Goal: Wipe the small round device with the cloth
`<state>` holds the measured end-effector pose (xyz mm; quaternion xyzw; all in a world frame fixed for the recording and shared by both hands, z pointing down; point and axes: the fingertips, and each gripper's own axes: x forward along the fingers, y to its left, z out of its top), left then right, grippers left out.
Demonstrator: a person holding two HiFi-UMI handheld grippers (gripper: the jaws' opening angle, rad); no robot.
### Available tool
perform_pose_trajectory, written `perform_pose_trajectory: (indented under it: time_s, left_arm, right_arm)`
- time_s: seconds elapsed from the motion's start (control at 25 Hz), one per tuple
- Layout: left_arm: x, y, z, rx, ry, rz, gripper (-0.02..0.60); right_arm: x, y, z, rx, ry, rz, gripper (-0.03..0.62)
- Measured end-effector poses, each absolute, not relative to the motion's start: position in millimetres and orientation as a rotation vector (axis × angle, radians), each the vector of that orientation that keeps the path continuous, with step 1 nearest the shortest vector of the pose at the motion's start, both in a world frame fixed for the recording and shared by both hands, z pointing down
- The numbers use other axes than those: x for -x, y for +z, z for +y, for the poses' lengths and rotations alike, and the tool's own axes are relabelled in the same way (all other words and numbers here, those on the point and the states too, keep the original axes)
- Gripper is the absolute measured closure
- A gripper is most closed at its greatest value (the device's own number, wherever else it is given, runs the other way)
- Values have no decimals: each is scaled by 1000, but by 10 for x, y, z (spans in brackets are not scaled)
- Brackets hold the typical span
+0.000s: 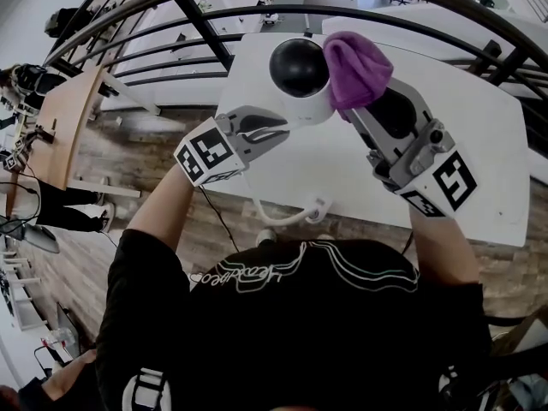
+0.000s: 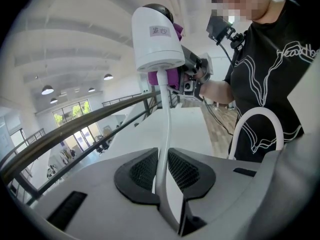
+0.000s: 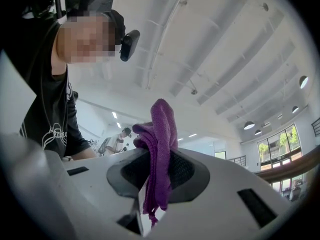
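Observation:
The small round device (image 1: 301,80), a white body with a black dome, hangs in the air above the white table (image 1: 479,144). My left gripper (image 1: 272,132) is shut on its white cable (image 2: 165,134), which runs up between the pads to the device (image 2: 156,36). The purple cloth (image 1: 355,65) is bunched against the dome's right side, with my right gripper (image 1: 363,114) shut on it. In the right gripper view the cloth (image 3: 160,144) stands up out of the right gripper (image 3: 155,176), and the device is hidden. The cloth (image 2: 169,77) shows under the device's base.
A dark metal railing (image 1: 342,11) curves across beyond the table. The cable's loose loop (image 1: 291,217) hangs at the table's near edge. A wooden desk (image 1: 73,118) and a standing person are at the far left, on a lower floor.

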<state>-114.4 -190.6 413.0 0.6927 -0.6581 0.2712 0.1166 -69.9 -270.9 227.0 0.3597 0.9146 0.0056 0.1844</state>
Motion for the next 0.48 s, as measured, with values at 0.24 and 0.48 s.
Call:
perform_pose_trajectory:
  time_s: [0.24, 0.48]
  left_arm:
    - [1150, 4131, -1910, -2022, 793, -1935, 522]
    - [1148, 4134, -1902, -2011, 794, -1943, 522]
  right_arm:
    - [557, 2354, -2619, -1034, 127, 2567, 522]
    - [465, 2547, -2535, -1045, 260, 2587, 522]
